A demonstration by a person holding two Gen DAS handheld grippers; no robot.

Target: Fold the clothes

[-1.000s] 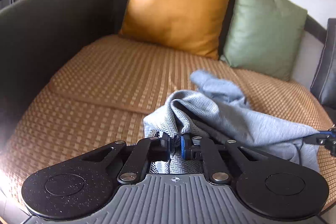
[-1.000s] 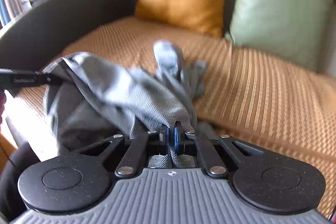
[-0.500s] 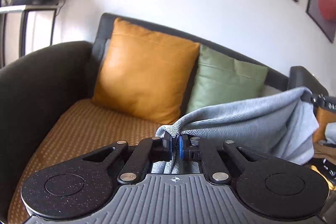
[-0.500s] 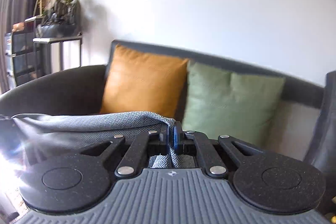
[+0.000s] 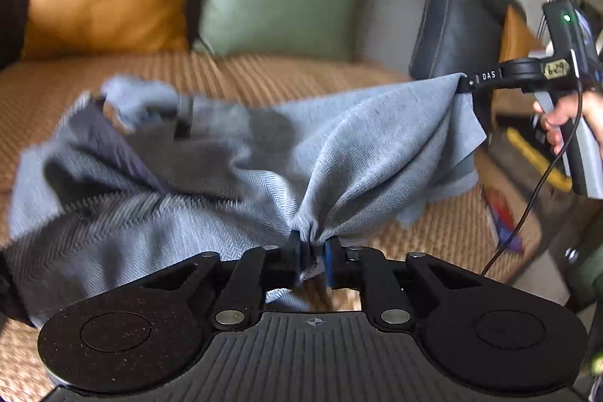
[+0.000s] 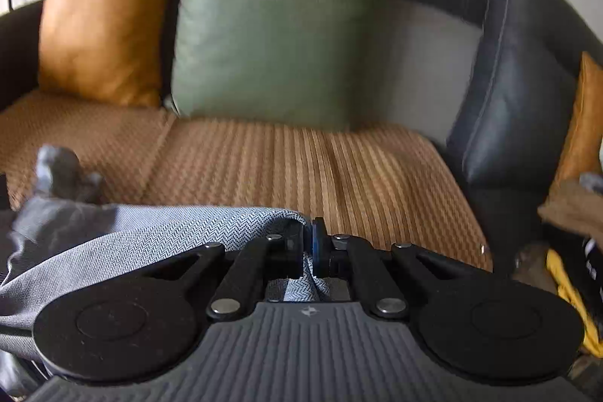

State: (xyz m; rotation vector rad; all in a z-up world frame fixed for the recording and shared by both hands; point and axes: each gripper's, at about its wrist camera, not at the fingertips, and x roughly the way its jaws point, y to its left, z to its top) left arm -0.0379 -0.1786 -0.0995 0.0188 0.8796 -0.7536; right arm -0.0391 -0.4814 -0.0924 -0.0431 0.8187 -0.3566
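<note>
A grey-blue herringbone garment (image 5: 211,183) hangs spread between my two grippers above the woven sofa seat (image 5: 264,78). My left gripper (image 5: 312,253) is shut on a bunched edge of it. My right gripper (image 5: 465,83) shows at the right of the left wrist view, shut on another corner and held by a hand. In the right wrist view my right gripper (image 6: 308,243) is shut on the garment (image 6: 124,232), which trails off to the left. The far end of the cloth lies blurred on the seat.
An orange cushion (image 6: 105,21) and a green cushion (image 6: 271,25) lean against the sofa back. A dark leather armrest (image 6: 516,93) stands at the right. Yellow and brown items (image 6: 569,274) lie beyond the armrest. The woven seat (image 6: 309,168) lies in front of the cushions.
Both grippers have come down from a raised position with the garment still held. The views now look onto the seat, and the cloth is spreading out over it.
</note>
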